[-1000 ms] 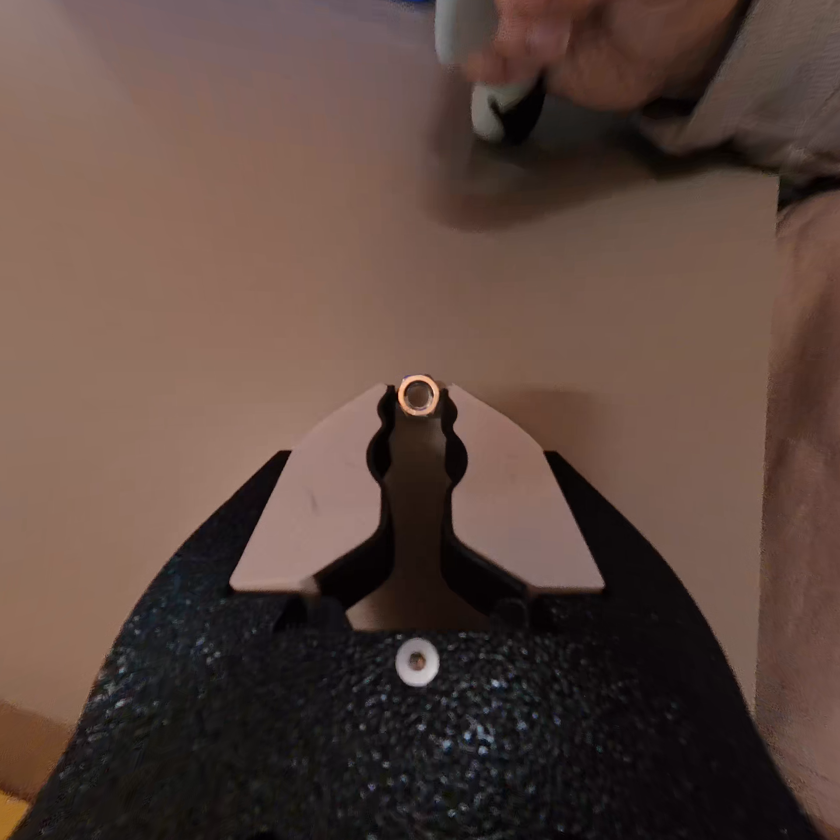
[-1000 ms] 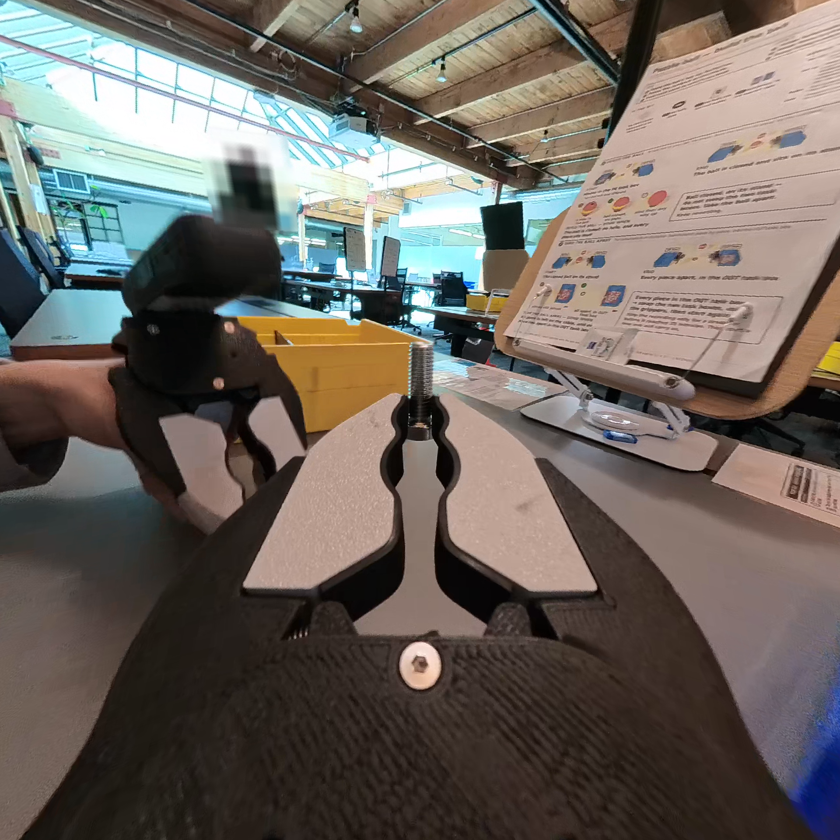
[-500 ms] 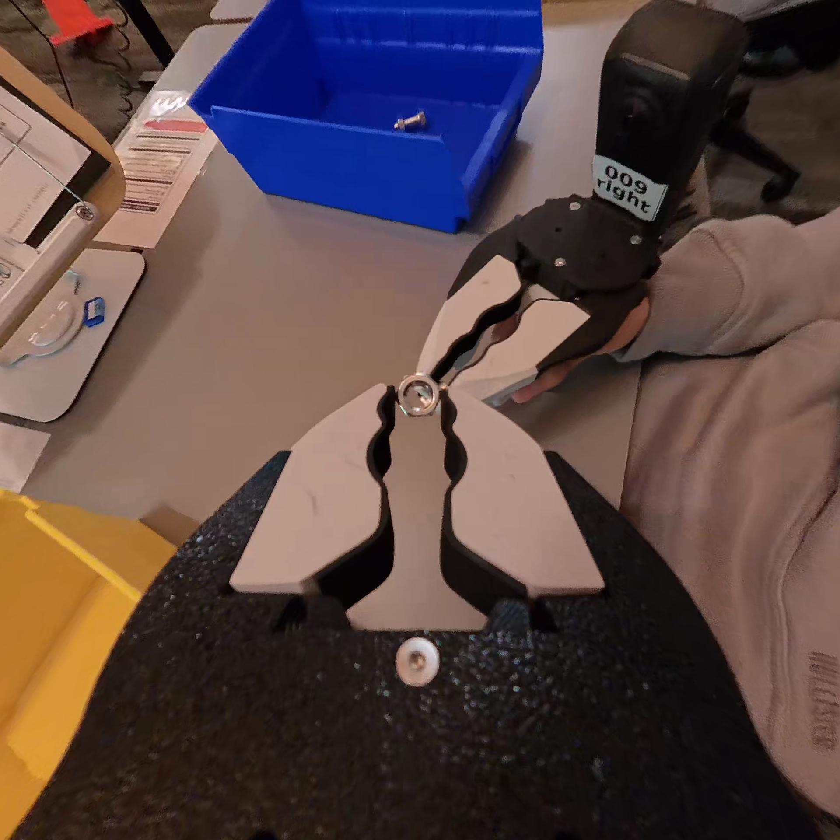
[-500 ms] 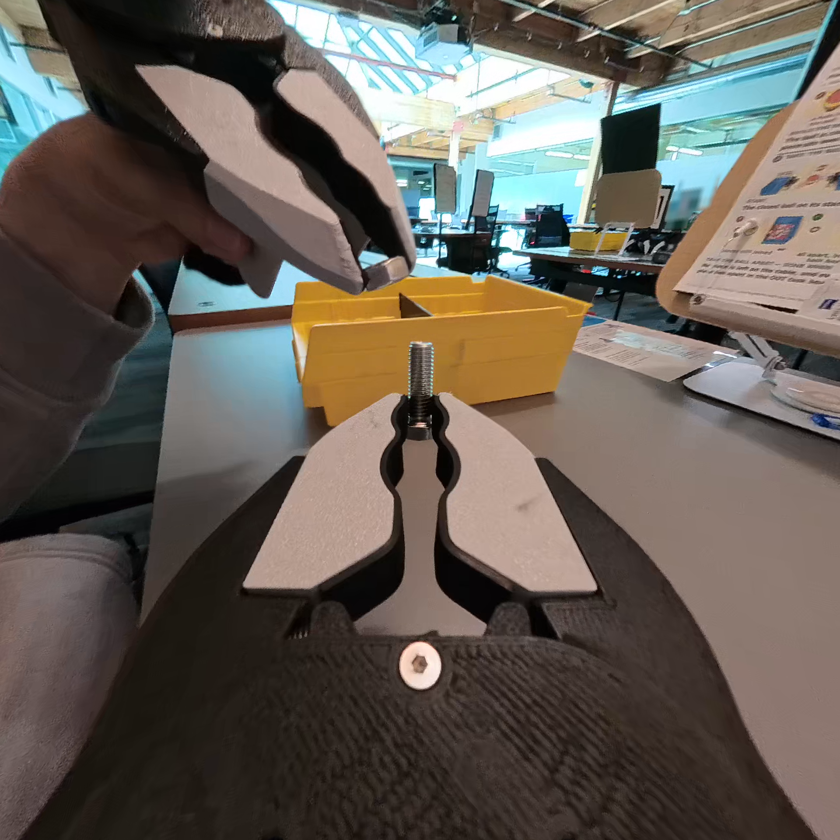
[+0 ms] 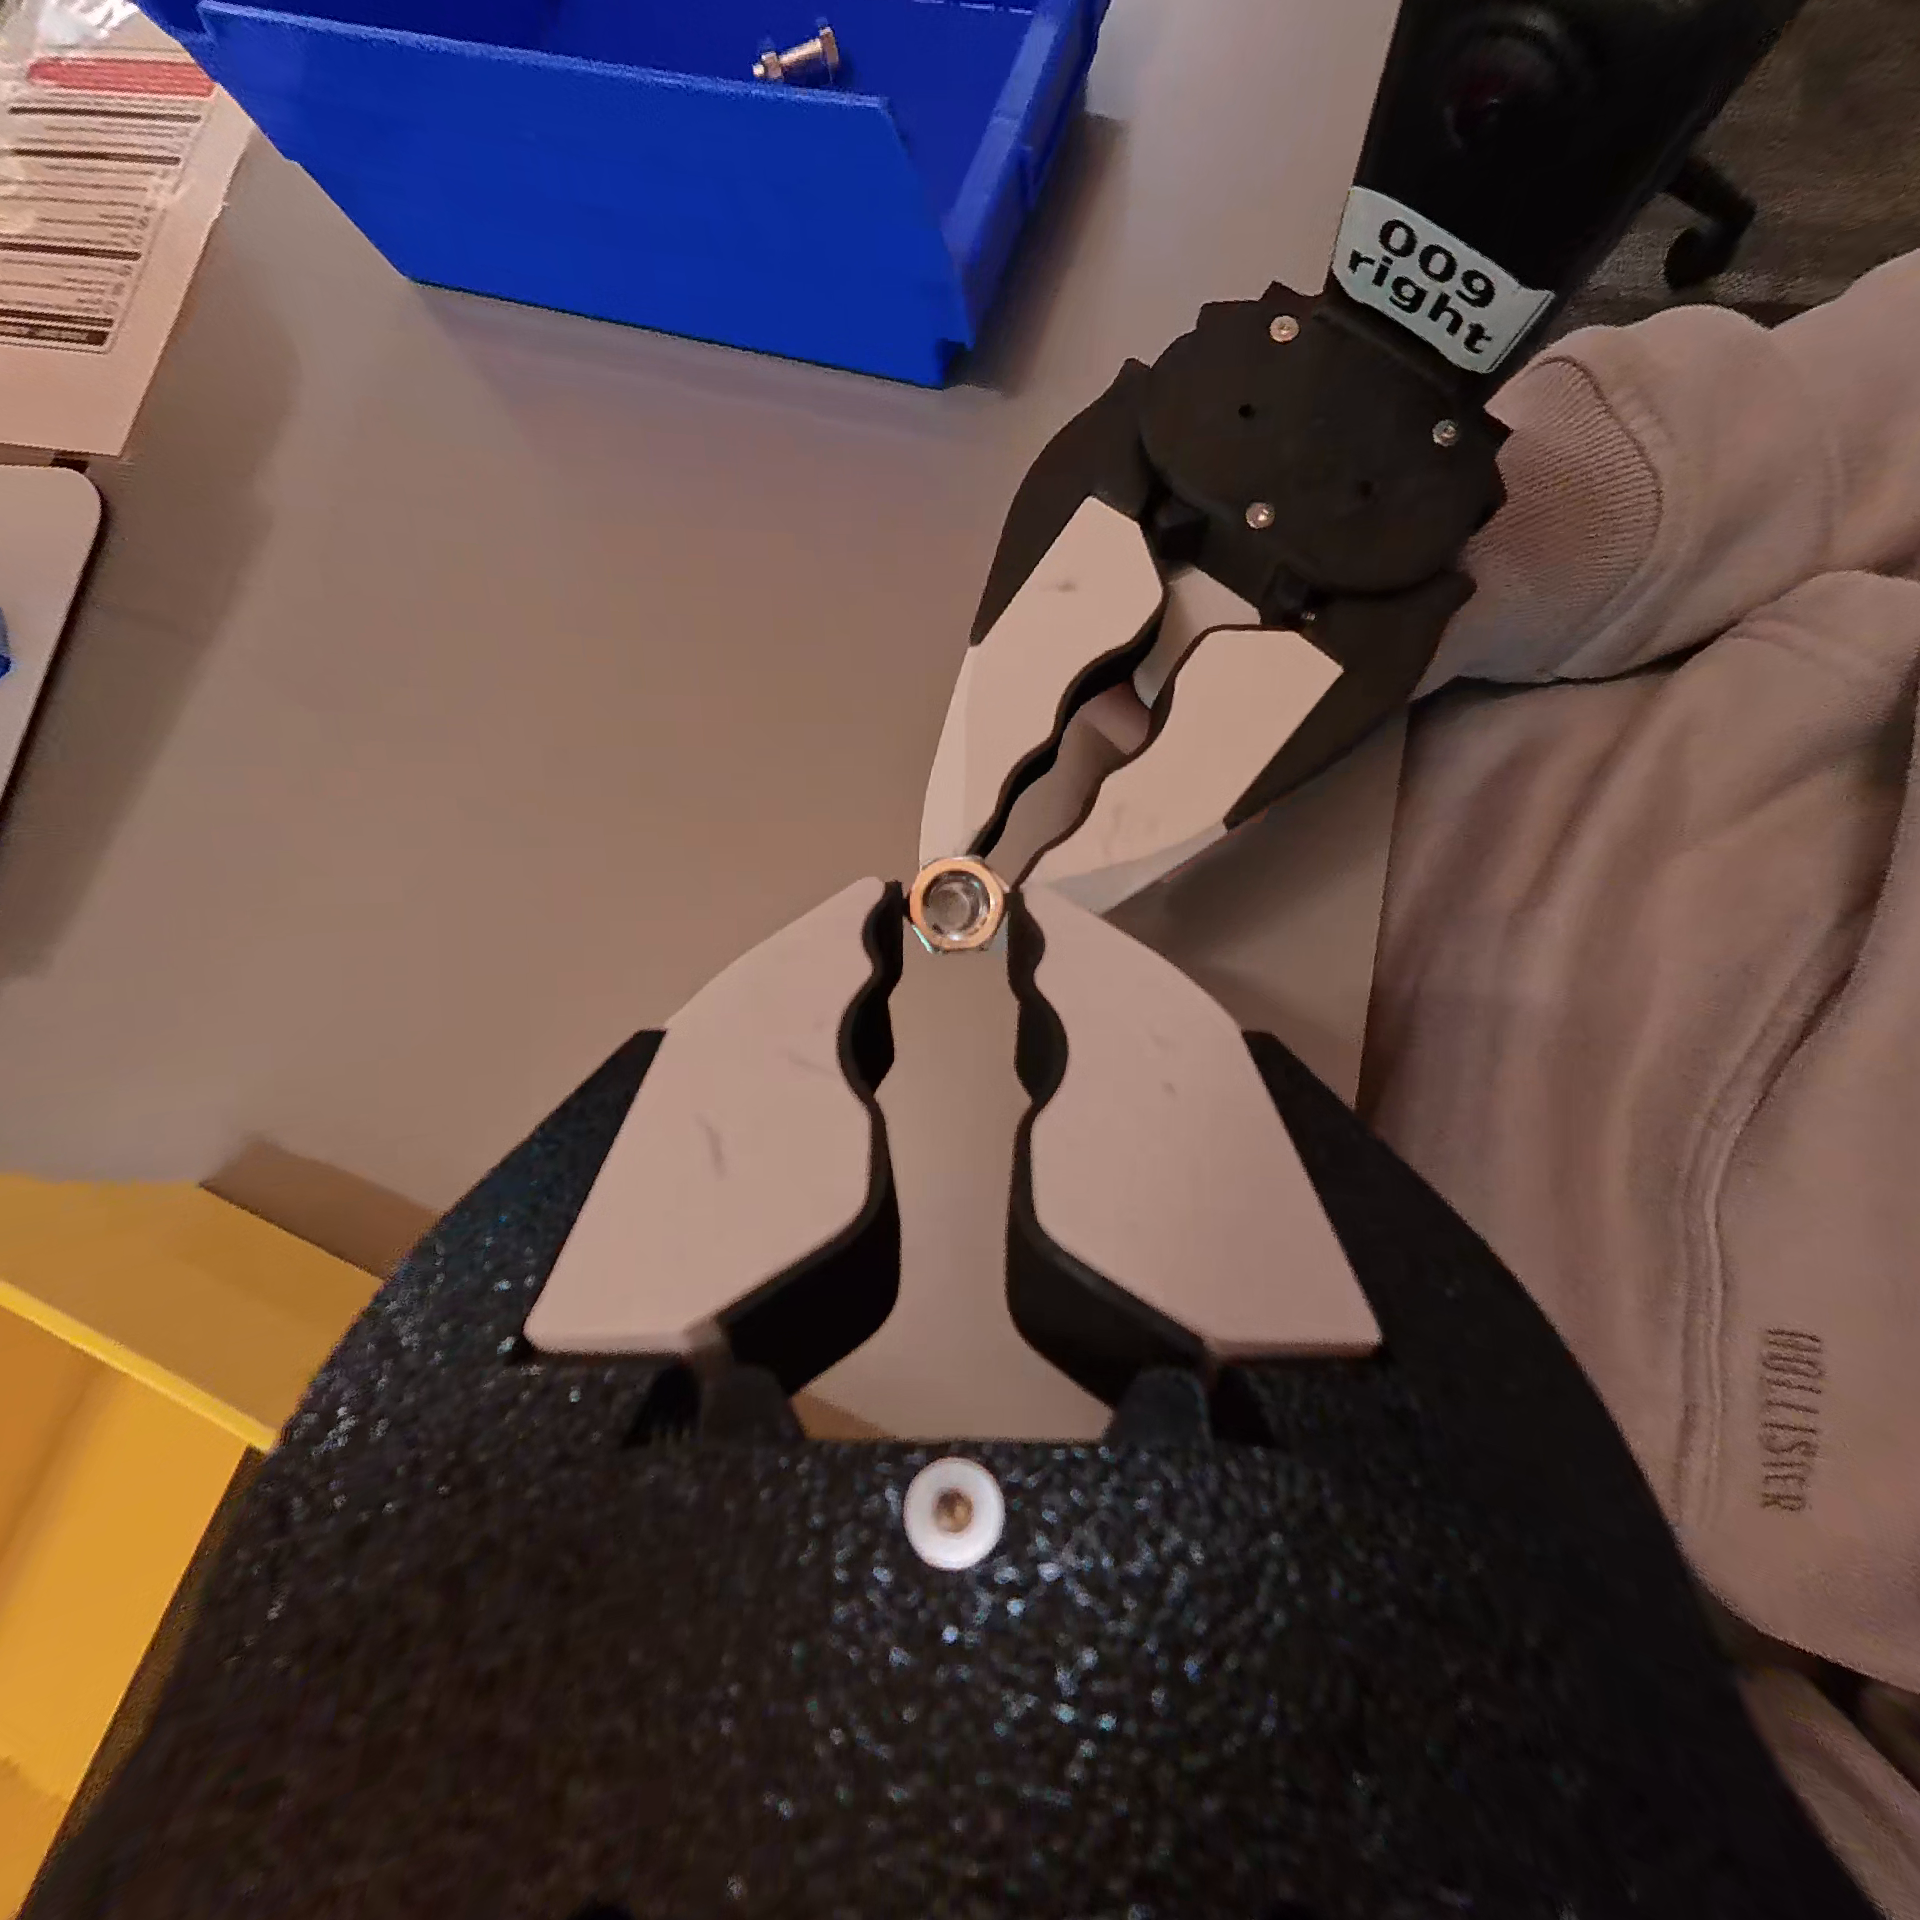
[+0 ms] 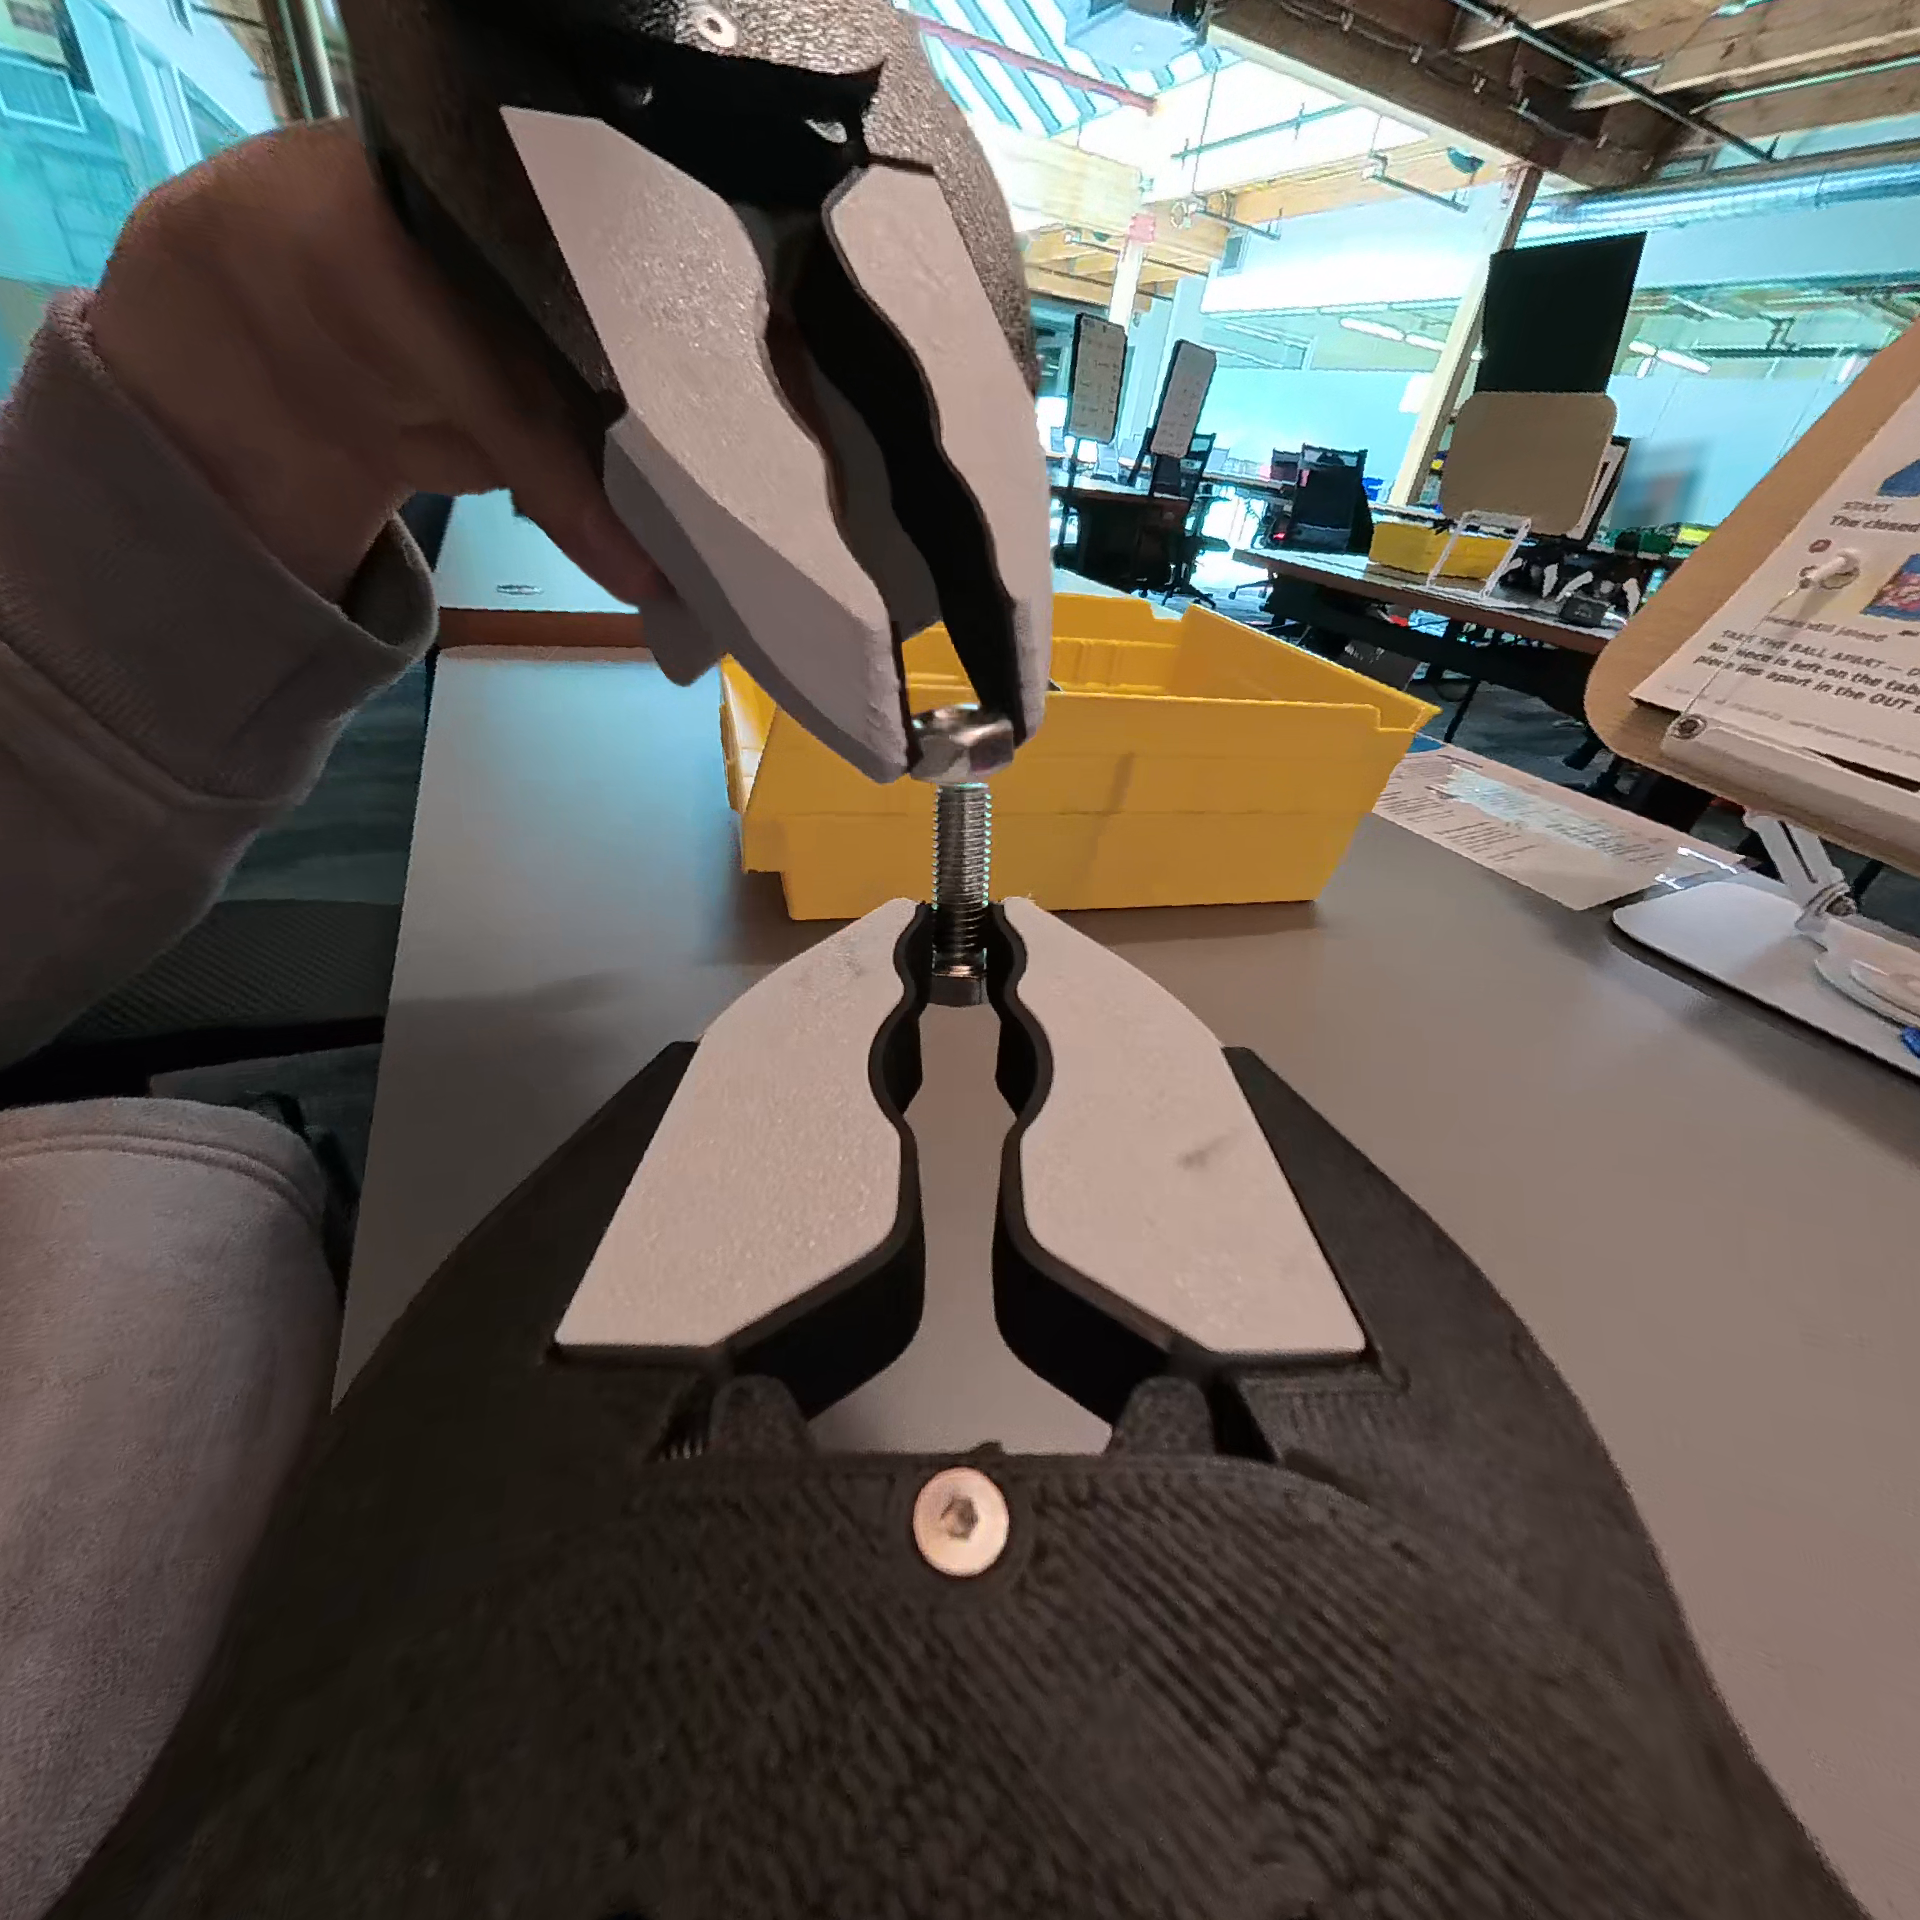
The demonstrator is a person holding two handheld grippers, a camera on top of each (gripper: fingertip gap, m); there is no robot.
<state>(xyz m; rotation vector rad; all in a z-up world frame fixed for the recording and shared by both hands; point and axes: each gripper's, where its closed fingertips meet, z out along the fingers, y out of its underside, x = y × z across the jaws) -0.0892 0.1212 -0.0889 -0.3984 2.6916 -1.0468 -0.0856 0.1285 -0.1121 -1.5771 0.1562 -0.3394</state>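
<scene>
Grippers meet near the table's edge (image 5: 1377, 935): left gripper (image 6: 961, 727) clamps a nut (image 6: 961, 740), right gripper (image 6: 958, 935) a bolt (image 6: 961, 852).

Right gripper (image 6: 958, 940) clamps upright bolt (image 6: 960, 852); left gripper (image 6: 961, 740) holds nut (image 6: 964, 746) atop it.

The left wrist view is dim and warm, with a brownish tint over the grey table (image 5: 520, 675); the blue bin (image 5: 623, 187) behind it is slightly blurred. The right wrist view is much brighter: daylight comes from skylights (image 6: 1195, 94) above the yellow bin (image 6: 1091, 810), partly overexposed. Soft shadows lie on the table left of this bin. Both views bend strongly at the edges.
</scene>
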